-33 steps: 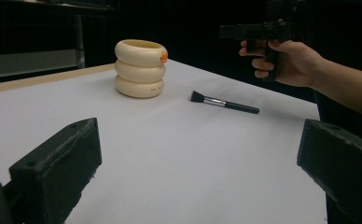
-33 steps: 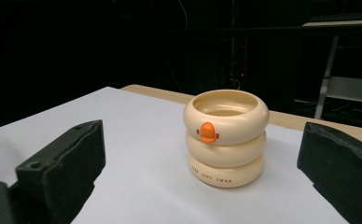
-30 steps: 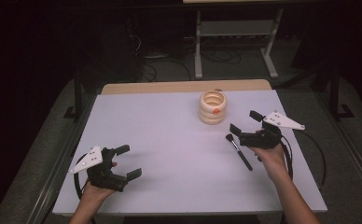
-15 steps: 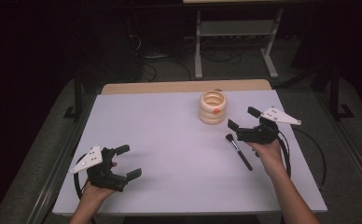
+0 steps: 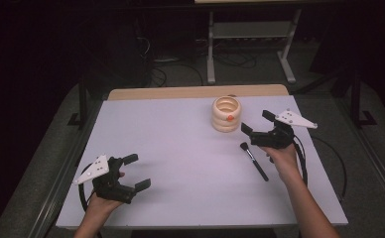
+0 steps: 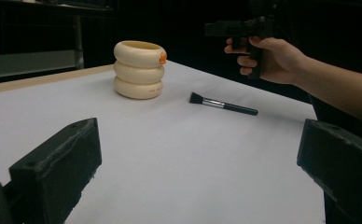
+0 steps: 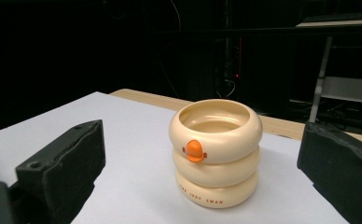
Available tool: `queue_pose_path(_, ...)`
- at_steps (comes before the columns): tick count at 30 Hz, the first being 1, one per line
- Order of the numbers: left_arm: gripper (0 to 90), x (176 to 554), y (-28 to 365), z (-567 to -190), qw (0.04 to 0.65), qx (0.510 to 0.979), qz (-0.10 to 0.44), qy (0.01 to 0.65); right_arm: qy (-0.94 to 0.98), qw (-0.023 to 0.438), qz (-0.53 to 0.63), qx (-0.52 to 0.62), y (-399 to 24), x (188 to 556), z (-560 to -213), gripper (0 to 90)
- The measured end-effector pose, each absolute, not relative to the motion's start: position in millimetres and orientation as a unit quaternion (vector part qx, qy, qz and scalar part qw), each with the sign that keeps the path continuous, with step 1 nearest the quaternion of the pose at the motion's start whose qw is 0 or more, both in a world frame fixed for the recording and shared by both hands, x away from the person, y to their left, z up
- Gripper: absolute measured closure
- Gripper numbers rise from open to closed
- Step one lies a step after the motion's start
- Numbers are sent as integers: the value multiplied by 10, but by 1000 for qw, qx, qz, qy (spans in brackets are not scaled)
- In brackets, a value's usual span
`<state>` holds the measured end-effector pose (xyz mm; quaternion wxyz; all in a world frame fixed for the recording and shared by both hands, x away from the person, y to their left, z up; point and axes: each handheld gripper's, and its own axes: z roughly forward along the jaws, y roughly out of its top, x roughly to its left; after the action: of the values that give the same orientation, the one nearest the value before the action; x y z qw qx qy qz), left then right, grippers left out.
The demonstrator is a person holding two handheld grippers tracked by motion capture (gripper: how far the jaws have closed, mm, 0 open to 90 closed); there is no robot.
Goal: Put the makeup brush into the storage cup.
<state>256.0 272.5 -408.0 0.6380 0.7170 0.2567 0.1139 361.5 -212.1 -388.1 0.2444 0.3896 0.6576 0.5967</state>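
Right hand-held gripper [image 5: 256,127]: wide open, empty, facing cream holder [image 5: 226,114] | brush [image 5: 254,160]: lying on desk [image 5: 180,163], not yet picked up | left hand-held gripper [image 5: 134,172]: open, idle

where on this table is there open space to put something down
The widest bare stretch is the table between the left gripper and the cream ringed holder, out to the far-left corner. It is crowded on the right, where the makeup brush lies just below the right gripper.

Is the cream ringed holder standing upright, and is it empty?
Upright and empty: the ringed holder stands on its base with its open top up, showing a bare inside.
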Motion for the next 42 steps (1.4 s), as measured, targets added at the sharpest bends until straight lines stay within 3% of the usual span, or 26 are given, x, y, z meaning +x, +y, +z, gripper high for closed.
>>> queue_pose_path(25, 0, 2567, 2701, -4094, 640, 715, 110, 259, 652, 247, 597, 396, -2016, 3869, -3860, 4)
queue_pose_path(42, 0, 2561, 2707, -4088, 639, 716, 111, 257, 706, 247, 522, 411, -1974, 3868, -3776, 4)
